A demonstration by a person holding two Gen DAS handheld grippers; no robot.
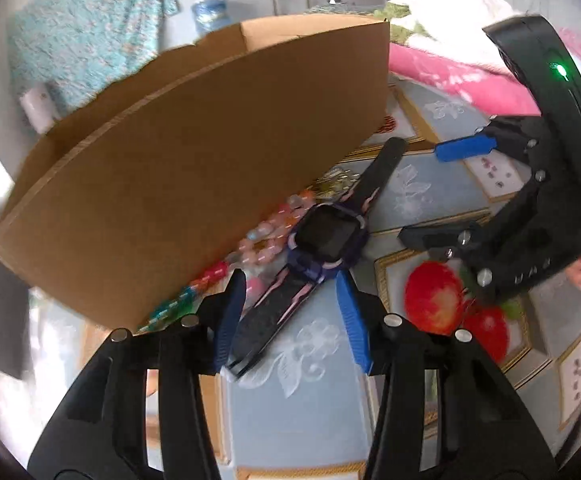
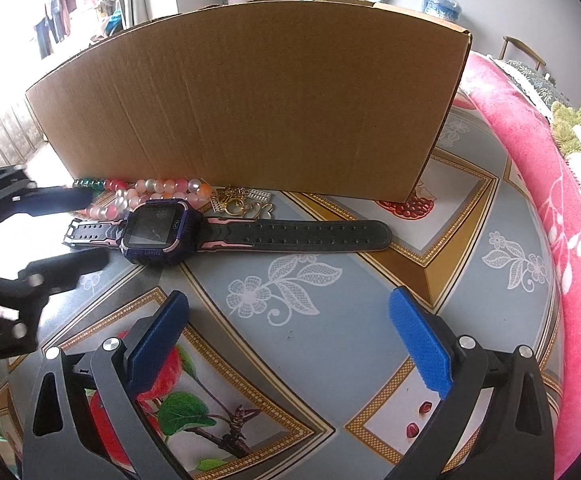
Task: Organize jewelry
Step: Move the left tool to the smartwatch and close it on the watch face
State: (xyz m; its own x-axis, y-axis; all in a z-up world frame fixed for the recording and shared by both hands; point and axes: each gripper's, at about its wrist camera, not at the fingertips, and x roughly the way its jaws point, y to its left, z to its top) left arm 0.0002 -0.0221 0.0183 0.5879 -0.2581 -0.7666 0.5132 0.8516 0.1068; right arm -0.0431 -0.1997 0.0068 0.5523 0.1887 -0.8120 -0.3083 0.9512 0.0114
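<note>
The watch (image 2: 162, 232) lies flat on the table (image 2: 330, 320) just before the cardboard box (image 2: 250, 100), beads (image 2: 158, 188) crowded between them. The left gripper (image 1: 292, 312) straddles its short strap, half-closed, not visibly pressing. The right gripper (image 2: 290, 336) hangs wide over bare cloth.

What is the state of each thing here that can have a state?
Watch: unbuckled, lying flat, screen dark.
Cardboard box: upright on the table, top open.
Bead bracelets: loose on the table, outside the box.
Left gripper: open, straddling the watch strap.
Right gripper: open, empty.
</note>
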